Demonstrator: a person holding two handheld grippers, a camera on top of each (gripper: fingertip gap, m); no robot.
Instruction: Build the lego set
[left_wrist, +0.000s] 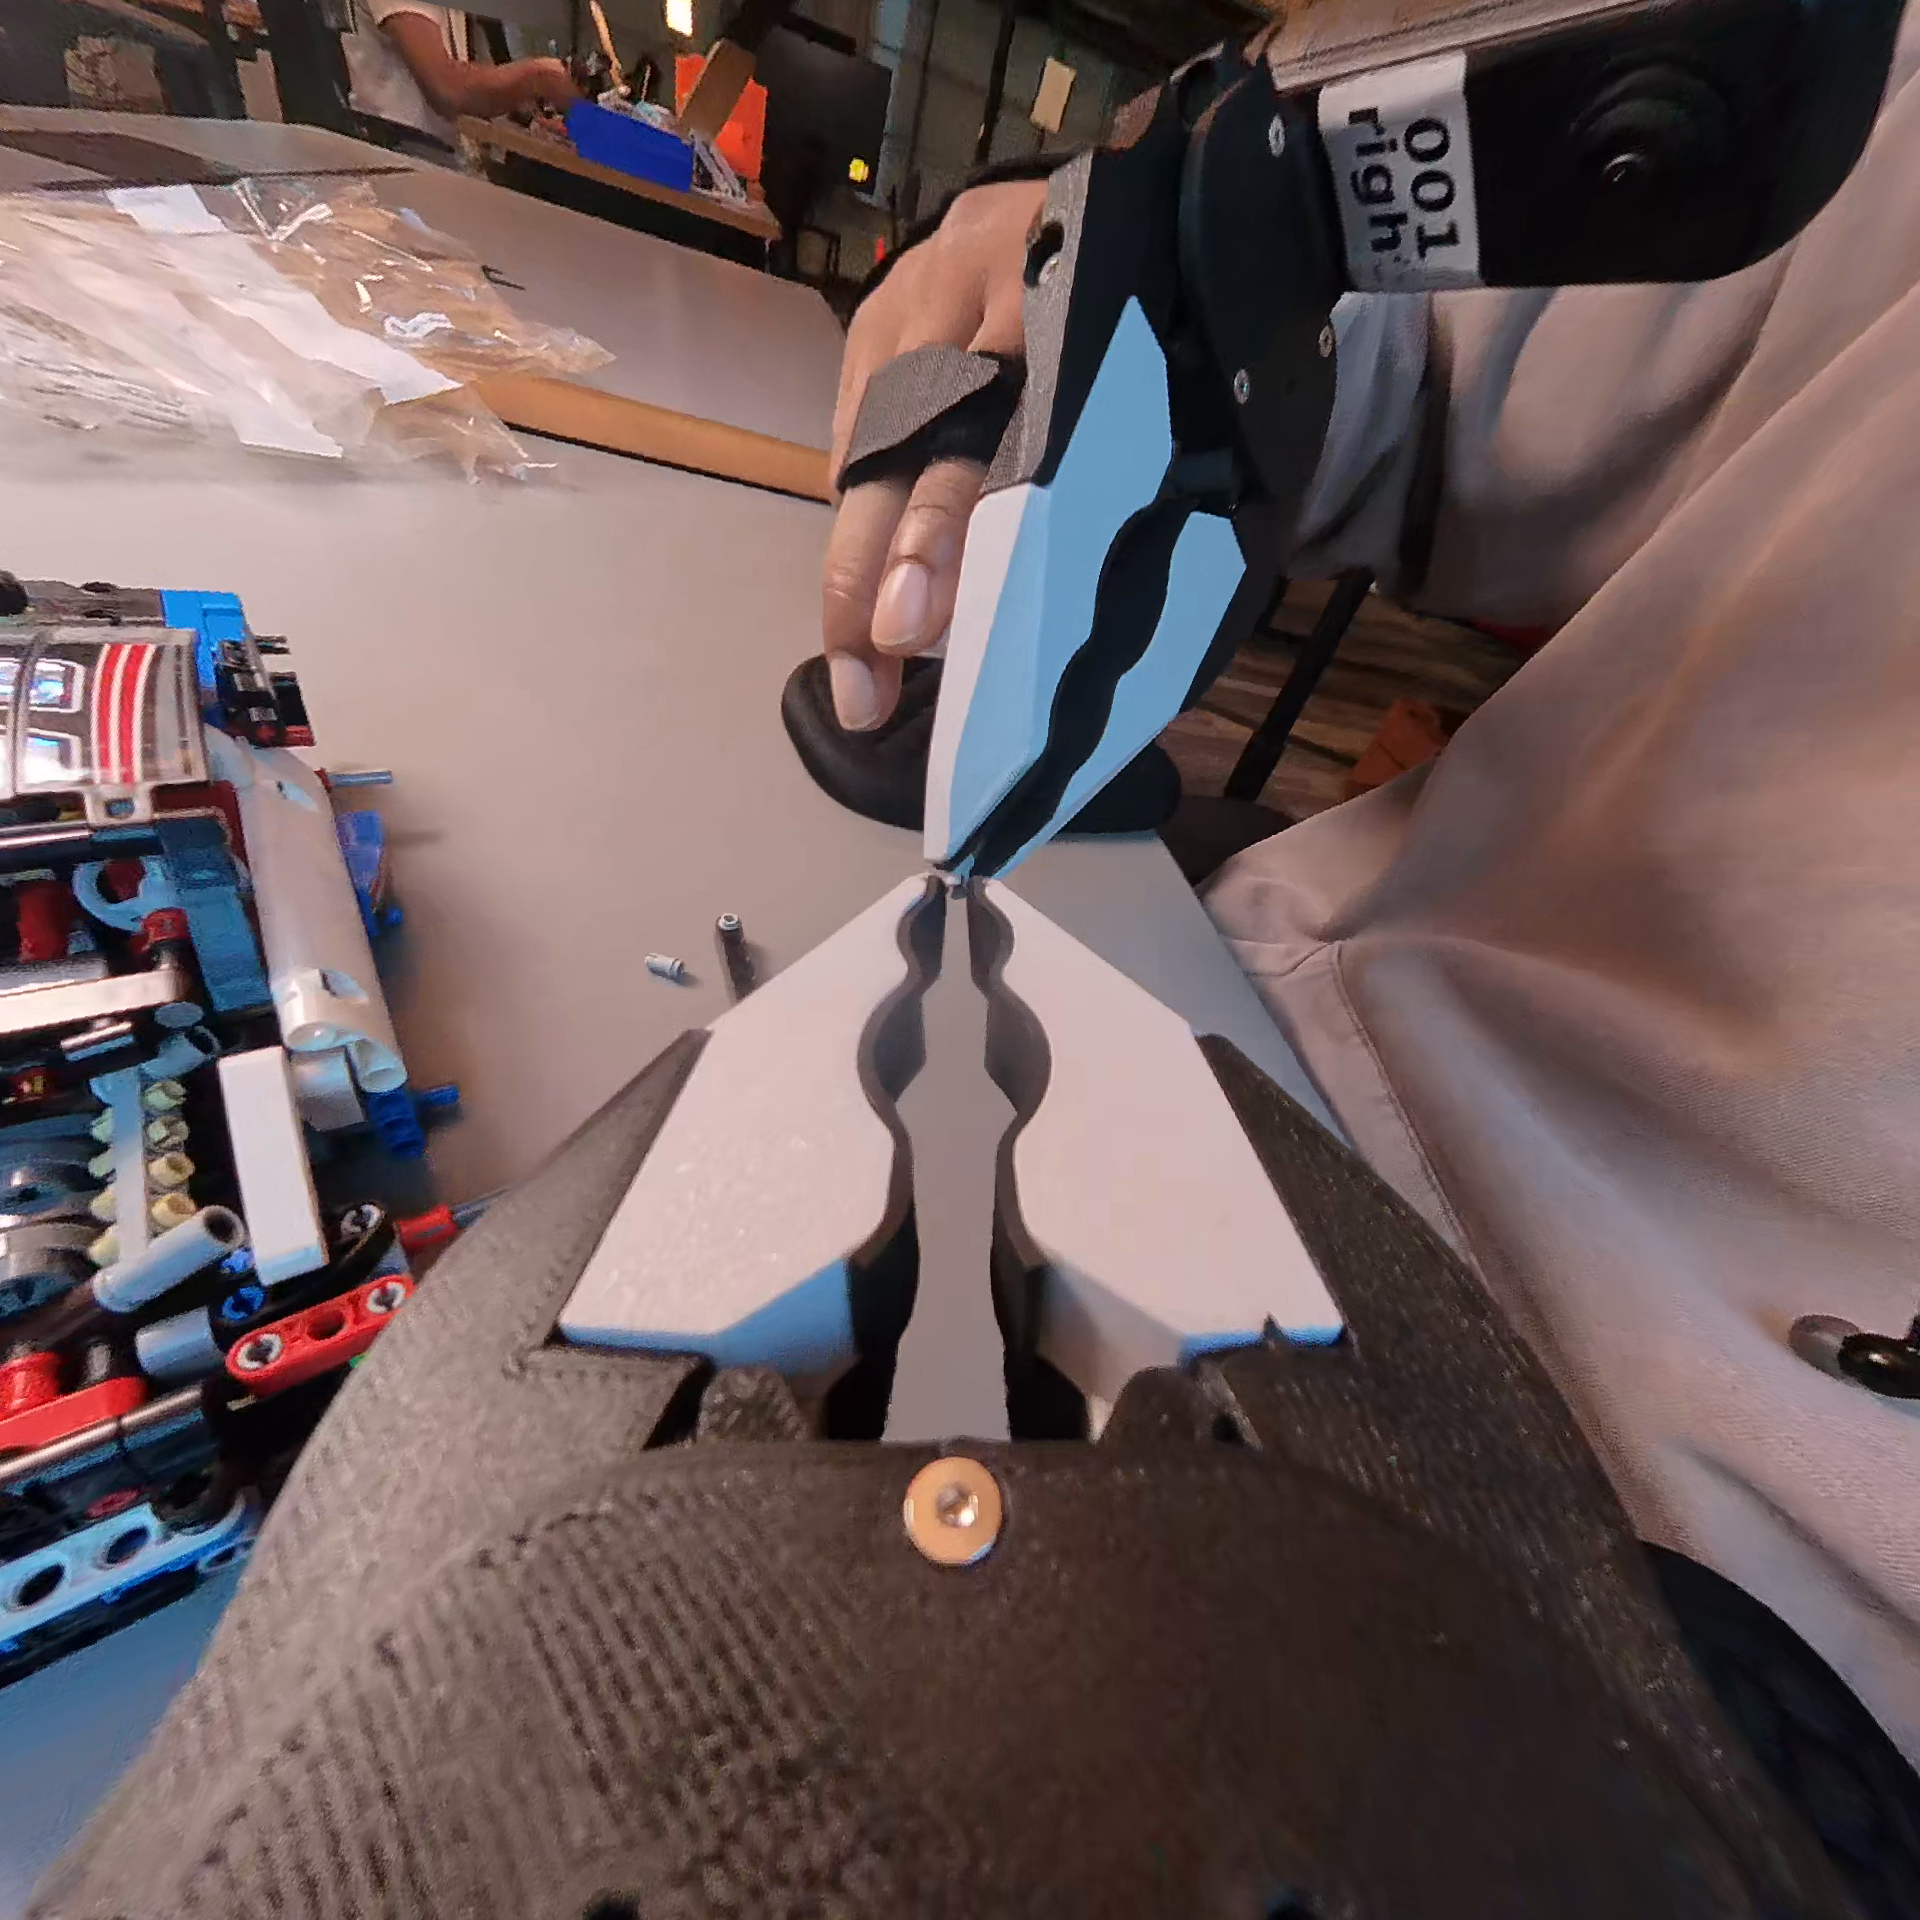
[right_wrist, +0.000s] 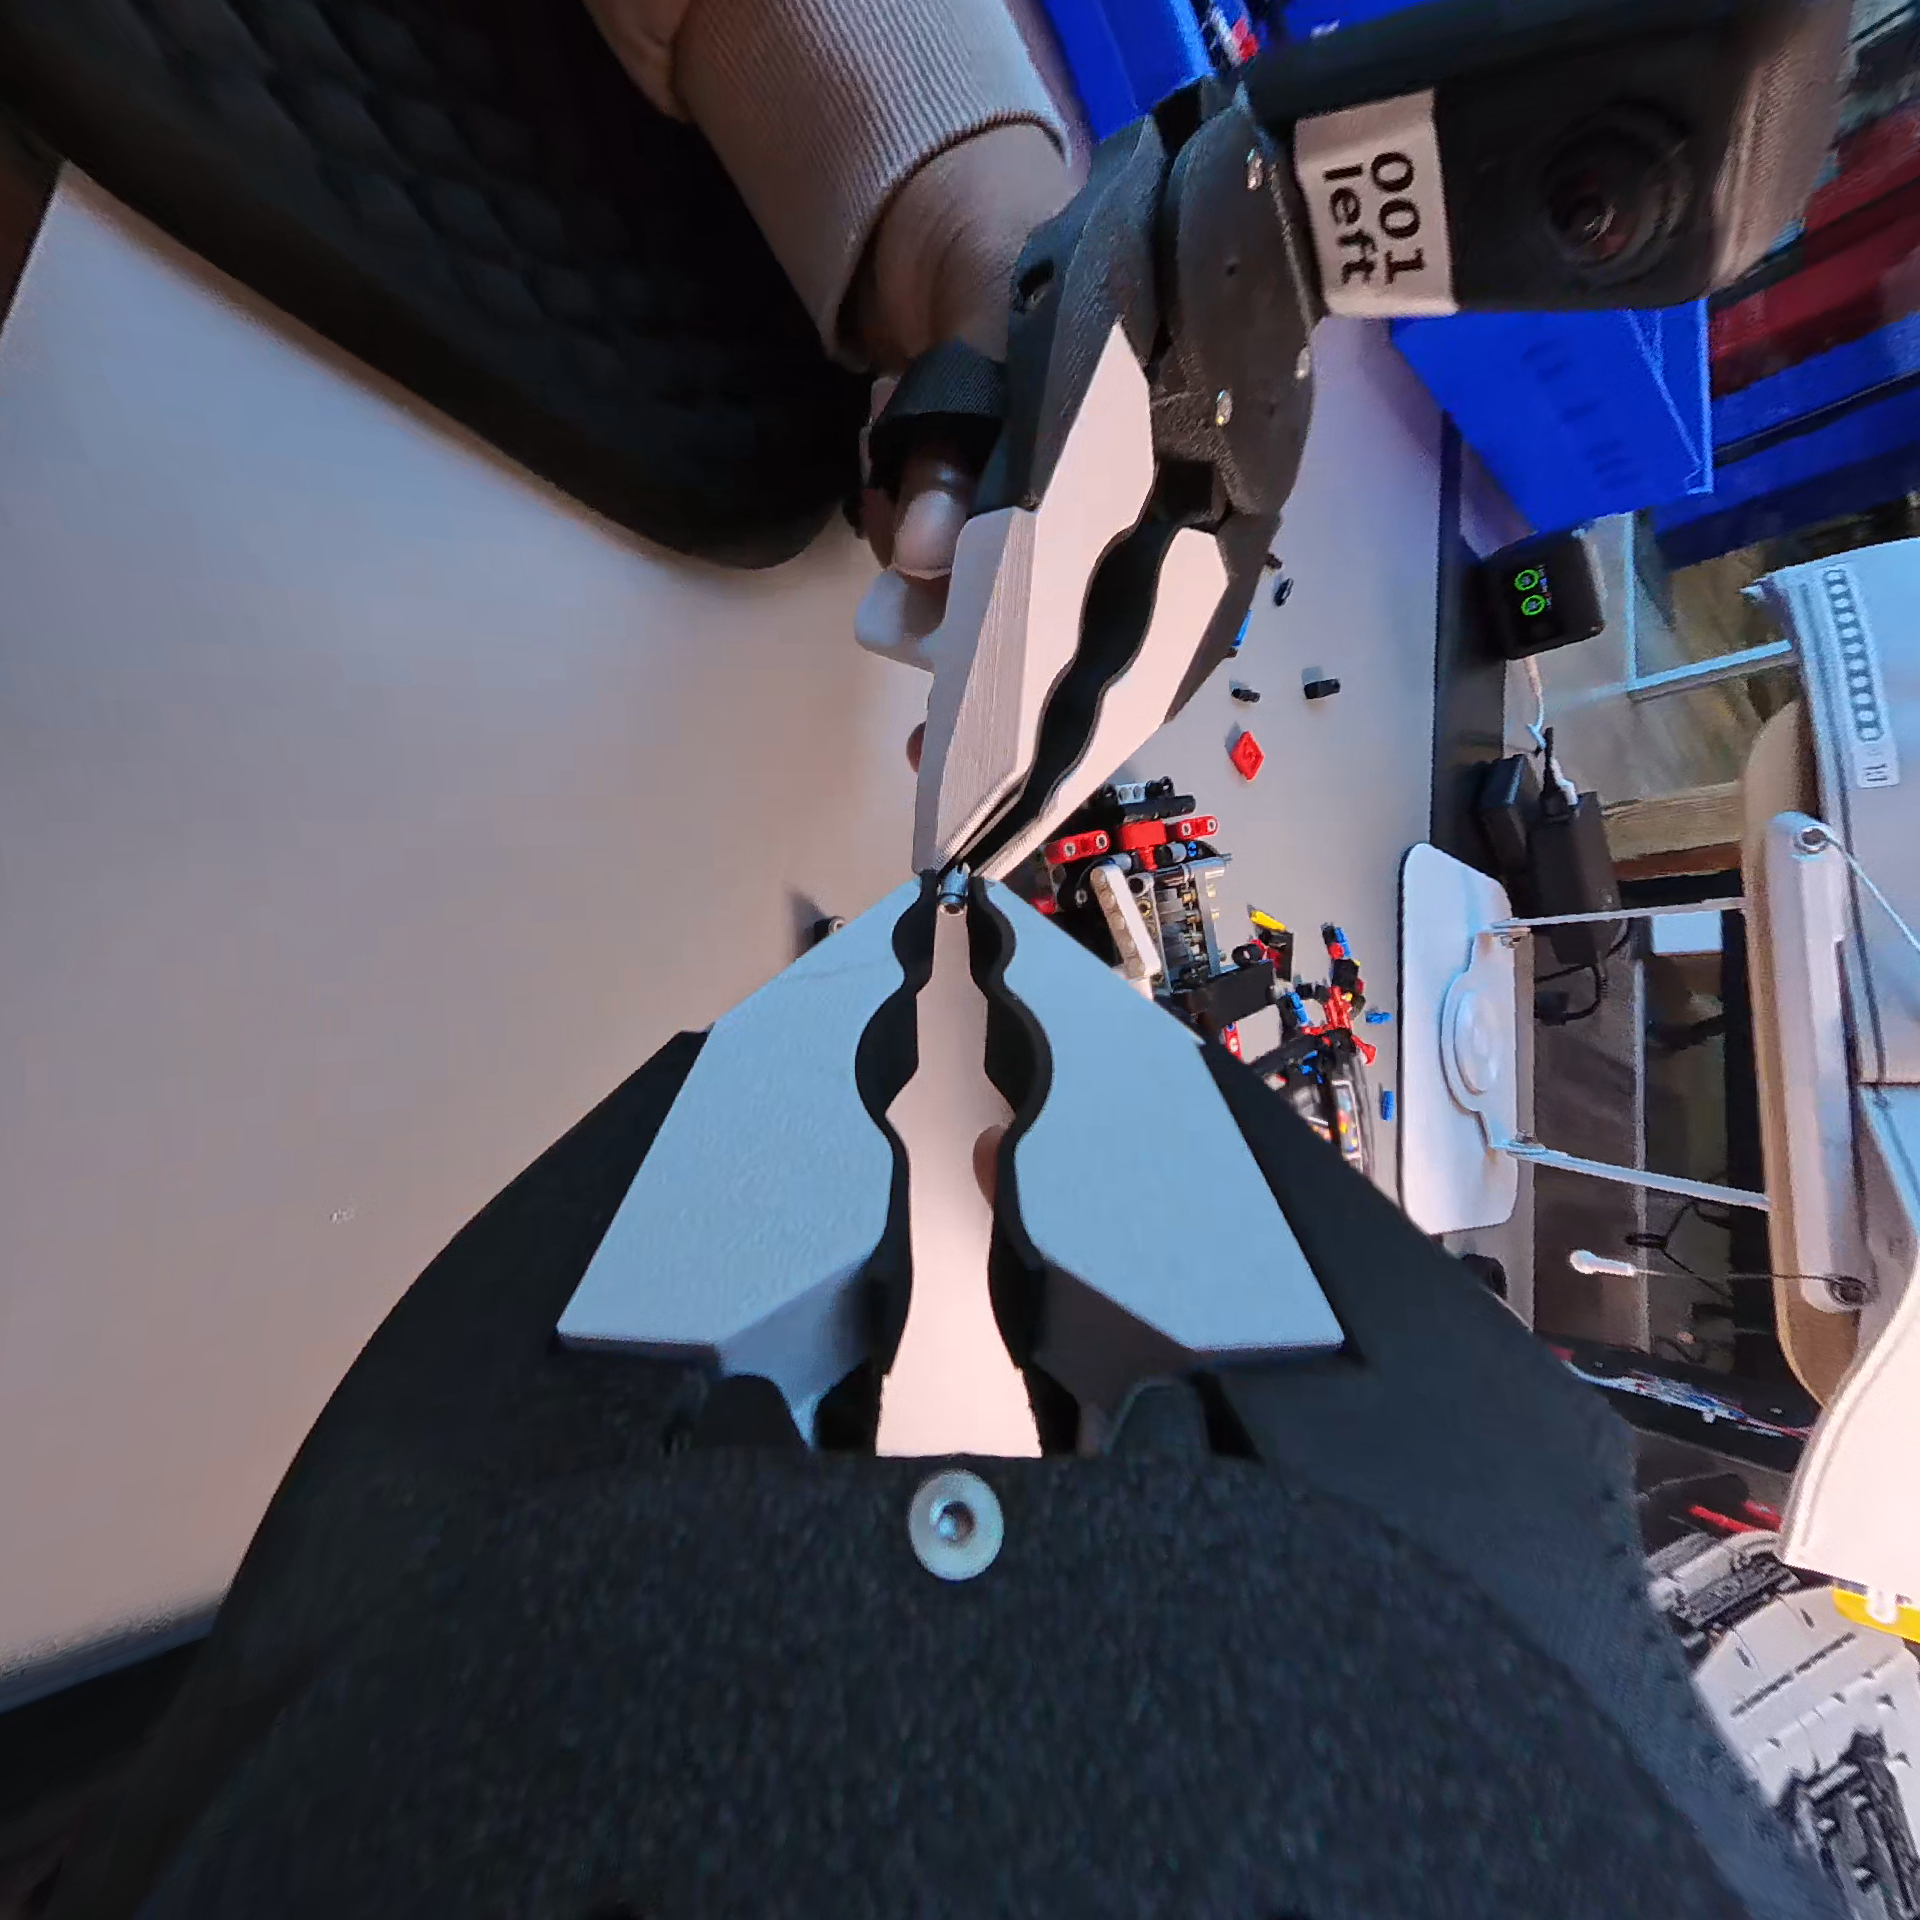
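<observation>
Tongs meet tip to tip above the table (left_wrist: 623, 644): right tongs (right_wrist: 948, 896) pinch a small grey pin (right_wrist: 952, 891); left tongs (left_wrist: 948, 889) nearly closed at it, grip unclear. Lego build (left_wrist: 156, 1039) lies left of left tongs, w/ two loose pins (left_wrist: 701, 961) between.

Left gripper (left_wrist: 951, 894), right gripper (right_wrist: 951, 894): grey wavy-edged fingers, black textured bodies, silver screws, white labels; beige ribbed sleeves.
</observation>
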